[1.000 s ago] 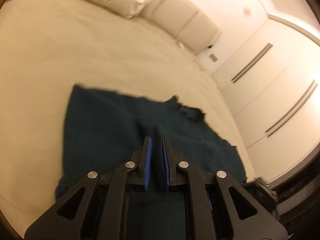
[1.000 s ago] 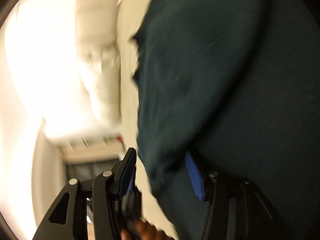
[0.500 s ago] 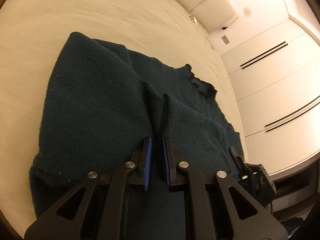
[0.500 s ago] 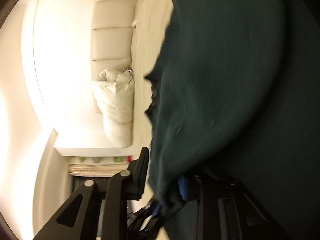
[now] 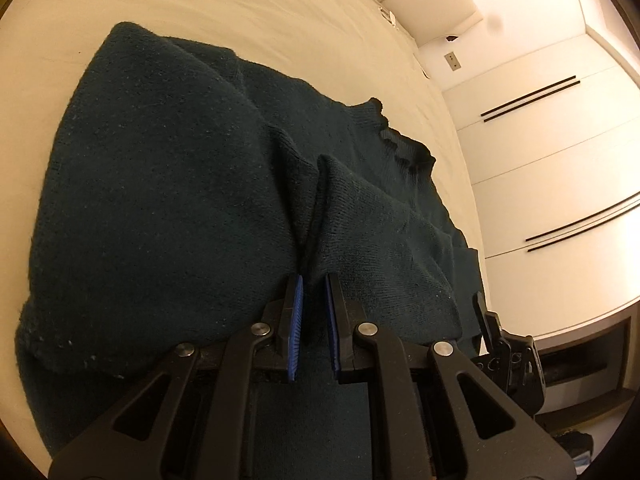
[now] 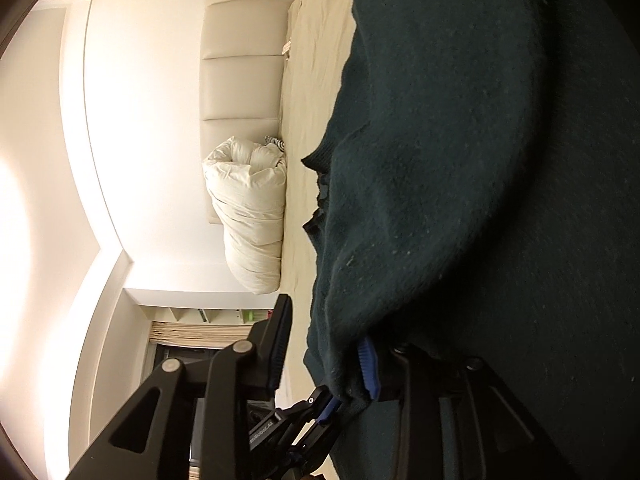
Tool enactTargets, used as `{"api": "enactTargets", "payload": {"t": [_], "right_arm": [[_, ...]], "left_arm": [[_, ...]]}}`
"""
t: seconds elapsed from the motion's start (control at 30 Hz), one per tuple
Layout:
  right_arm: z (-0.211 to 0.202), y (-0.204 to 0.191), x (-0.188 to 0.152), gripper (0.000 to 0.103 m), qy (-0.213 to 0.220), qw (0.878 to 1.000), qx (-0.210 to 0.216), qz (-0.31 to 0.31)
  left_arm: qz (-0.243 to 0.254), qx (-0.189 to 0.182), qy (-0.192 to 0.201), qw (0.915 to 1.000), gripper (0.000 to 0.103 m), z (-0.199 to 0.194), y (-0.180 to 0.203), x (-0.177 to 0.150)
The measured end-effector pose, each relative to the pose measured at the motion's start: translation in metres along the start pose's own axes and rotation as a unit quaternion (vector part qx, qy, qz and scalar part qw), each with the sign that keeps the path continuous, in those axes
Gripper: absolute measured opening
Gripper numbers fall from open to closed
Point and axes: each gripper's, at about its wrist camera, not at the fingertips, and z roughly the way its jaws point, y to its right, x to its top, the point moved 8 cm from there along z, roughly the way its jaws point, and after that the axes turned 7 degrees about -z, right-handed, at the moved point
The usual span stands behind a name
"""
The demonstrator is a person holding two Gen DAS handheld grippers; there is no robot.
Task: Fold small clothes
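Left wrist view: one dark green knitted sweater (image 5: 168, 208) spread over cream bed sheet (image 5: 240, 12), filling centre and lower left of frame, neckline toward right of centre. Fold judged partly made: near portion doubled over, a raised ridge of knit running up from left gripper (image 5: 313, 284); further folds and final flattening apparently outstanding. Left gripper at lower centre, jaws nearly closed, pinching a crease of sweater between blue pads (image 5: 295, 320). Right gripper (image 5: 504, 344) glimpsed at lower right edge, beside sweater's border. Right wrist view, turned sideways: sweater (image 6: 480, 160) occupying right half; right gripper (image 6: 324, 352) at bottom centre, jaws opening, sweater edge between them, lying against right-hand pad and clear of left-hand finger (image 6: 280, 332); grip judged released or releasing. Count: sweaters, one; grippers, two; bundled white duvet (image 6: 248, 216), one, left of centre against padded headboard (image 6: 244, 80); headboard panels visible, three; wardrobe doors (image 5: 560, 152) with dark handle strips, upper right of left view, number uncertain. No other garments visible.
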Motion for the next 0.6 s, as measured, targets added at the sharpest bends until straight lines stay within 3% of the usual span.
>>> {"api": "enactTargets", "payload": {"t": [0.2, 0.33, 0.43, 0.47, 0.5, 0.6], "right_arm": [[0.0, 0.004, -0.002, 0.038, -0.008, 1.0, 0.009, -0.004], [0.0, 0.005, -0.004, 0.038, -0.01, 1.0, 0.011, -0.006], [0.001, 0.006, -0.005, 0.038, -0.013, 1.0, 0.011, -0.007], [0.002, 0.006, -0.005, 0.038, -0.014, 1.0, 0.011, -0.007], [0.002, 0.005, -0.005, 0.038, -0.015, 1.0, 0.012, -0.006], [0.007, 0.004, -0.004, 0.038, -0.017, 1.0, 0.008, -0.009]], "left_arm": [[0.001, -0.001, -0.012, 0.9999, 0.011, -0.004, 0.004, -0.002], [-0.035, -0.038, -0.019, 0.9985, 0.013, -0.003, -0.001, 0.001], [-0.037, -0.074, -0.014, 0.9964, 0.035, -0.008, 0.003, 0.001], [-0.041, -0.092, -0.012, 0.9948, 0.054, -0.01, 0.006, 0.001], [-0.04, -0.106, -0.008, 0.9935, 0.065, -0.013, 0.008, 0.002], [-0.024, -0.093, -0.013, 0.9953, 0.067, -0.007, 0.013, 0.002]]}}
